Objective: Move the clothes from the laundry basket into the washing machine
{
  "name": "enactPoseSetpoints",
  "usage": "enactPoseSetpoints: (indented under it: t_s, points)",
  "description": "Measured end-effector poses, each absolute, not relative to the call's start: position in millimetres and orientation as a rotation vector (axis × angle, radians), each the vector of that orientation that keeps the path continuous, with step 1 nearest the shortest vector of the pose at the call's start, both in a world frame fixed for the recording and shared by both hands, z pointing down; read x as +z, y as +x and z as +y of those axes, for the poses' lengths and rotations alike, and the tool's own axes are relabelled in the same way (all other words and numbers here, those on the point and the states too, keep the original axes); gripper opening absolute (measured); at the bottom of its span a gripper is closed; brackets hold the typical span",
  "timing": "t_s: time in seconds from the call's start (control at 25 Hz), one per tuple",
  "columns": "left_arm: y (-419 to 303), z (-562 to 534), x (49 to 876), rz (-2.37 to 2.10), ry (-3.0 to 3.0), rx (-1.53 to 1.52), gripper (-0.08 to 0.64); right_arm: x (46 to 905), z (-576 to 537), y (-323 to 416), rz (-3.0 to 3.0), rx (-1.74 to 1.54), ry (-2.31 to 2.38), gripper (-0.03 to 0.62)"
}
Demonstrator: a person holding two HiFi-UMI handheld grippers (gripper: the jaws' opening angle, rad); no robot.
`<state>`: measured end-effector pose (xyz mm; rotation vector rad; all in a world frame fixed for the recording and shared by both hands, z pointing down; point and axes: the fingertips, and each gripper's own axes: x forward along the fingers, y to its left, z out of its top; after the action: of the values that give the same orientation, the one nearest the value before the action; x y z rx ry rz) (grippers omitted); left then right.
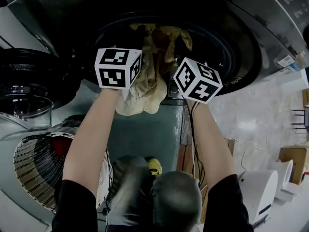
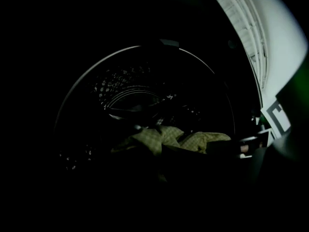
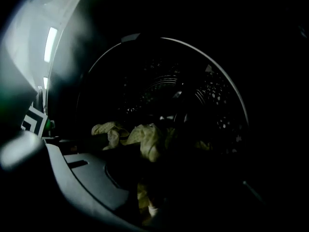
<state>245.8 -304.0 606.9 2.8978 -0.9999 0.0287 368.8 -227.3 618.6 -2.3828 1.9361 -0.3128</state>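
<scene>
White appliance (image 1: 258, 190); cardboard box (image 1: 292, 159)

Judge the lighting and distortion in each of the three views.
Head view: room evenly lit, drum mouth near black, wide-angle bending at the edges. Left gripper view: almost all black, only the checked cloth and drum rim catch light; washed-out glare upper right. Right gripper view: equally dark, blurred glare upper left.

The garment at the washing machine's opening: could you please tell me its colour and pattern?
The garment is yellowish-beige, finely checked; left gripper view shows it best.
</scene>
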Motion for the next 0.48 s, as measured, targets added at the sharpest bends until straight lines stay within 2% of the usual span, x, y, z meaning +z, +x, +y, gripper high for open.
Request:
enactPoseSetpoints:
  t_s: [0.24, 0.4, 0.48]
  points:
    - [262, -319, 623, -1.005, 2.843, 0.152, 0.043, 623, -235, 386, 1.896, -0.367, -2.415, 0.114]
    - [265, -324, 631, -0.973, 2.794, 0.216, 0.047, 625, -242, 385, 1.908, -0.376, -2.411, 0.196]
    - [264, -324, 630, -0.976, 2.804, 0.226, 0.072, 620, -243, 386, 1.899, -0.342, -2.410, 0.202]
